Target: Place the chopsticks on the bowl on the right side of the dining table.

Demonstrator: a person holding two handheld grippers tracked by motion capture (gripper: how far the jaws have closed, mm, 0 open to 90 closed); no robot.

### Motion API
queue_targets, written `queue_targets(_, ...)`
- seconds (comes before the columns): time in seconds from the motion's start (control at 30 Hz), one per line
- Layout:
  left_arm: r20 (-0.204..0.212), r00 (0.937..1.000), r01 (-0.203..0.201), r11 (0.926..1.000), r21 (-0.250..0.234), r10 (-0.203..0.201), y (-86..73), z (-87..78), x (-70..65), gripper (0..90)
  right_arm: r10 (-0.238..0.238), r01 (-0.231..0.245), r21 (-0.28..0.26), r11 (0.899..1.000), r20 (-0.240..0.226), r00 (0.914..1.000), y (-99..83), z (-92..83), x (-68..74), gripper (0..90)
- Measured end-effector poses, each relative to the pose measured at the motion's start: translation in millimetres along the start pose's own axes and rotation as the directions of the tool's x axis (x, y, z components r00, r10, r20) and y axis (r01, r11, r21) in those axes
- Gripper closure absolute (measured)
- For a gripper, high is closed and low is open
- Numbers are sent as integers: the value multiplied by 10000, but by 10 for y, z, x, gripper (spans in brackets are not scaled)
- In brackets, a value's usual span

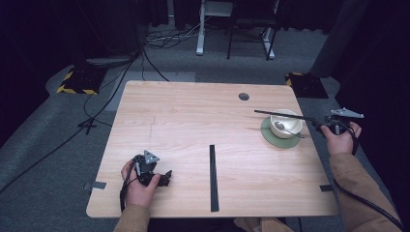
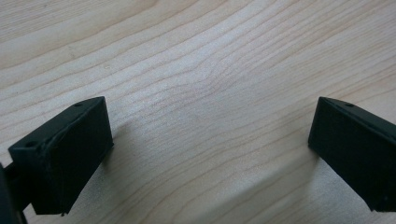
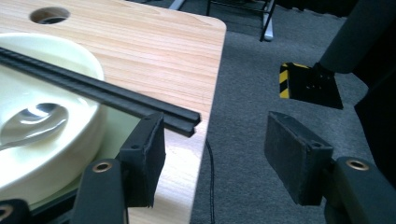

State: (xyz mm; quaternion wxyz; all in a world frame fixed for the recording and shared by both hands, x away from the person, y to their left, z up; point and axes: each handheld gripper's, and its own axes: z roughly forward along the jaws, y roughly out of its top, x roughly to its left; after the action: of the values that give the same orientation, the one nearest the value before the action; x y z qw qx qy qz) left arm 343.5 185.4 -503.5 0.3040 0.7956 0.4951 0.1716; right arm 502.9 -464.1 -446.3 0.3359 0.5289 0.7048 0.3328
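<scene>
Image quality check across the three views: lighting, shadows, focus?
High view: table lit, surroundings dark, soft overall. Left gripper view: wood grain sharp, soft shadows beside both black jaws, left gripper open. Right gripper view: glare on the spoon in the bowl; chopsticks fairly sharp.

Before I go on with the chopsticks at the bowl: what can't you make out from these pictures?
- Right gripper, right gripper view: whether the chopsticks rest on its jaw or pass behind; that jaw hides the contact.
- Spoon handle: cut off by the picture's left edge.
- Bowl contents, high view: too small.
- Left gripper, high view: jaws hidden by the hand.
</scene>
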Motion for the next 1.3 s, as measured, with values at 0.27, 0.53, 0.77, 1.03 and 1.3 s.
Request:
queue_targets(0.27, -12, 10000, -10, 10000, 0, 10, 0, -1, 0, 0, 286, -290, 120, 9995, 286, 9992, 10, 80, -118, 394)
queue_targets(0.53, -2, 10000, -2, 10000, 0, 2, 0, 0, 0, 0, 478, -481, 82, 9988, 355, 9982, 4, 112, -165, 392)
queue_targets(0.77, 1, 10000, -6, 10000, 3, 6, 0, 0, 0, 0, 286, -284, -341, 9990, 47, 9996, 38, -93, -108, 387)
queue_targets(1.03, -28, 10000, 0, 10000, -31, 0, -1, 2, -2, 0, -121, 50, -764, 9971, -936, 9955, 153, -487, 35, 356)
queue_targets(1.3, 30, 10000, -17, 10000, 30, 17, -25, -22, -11, 4, -545, 312, -1062, 9939, -2239, 9731, 234, -885, 297, 335)
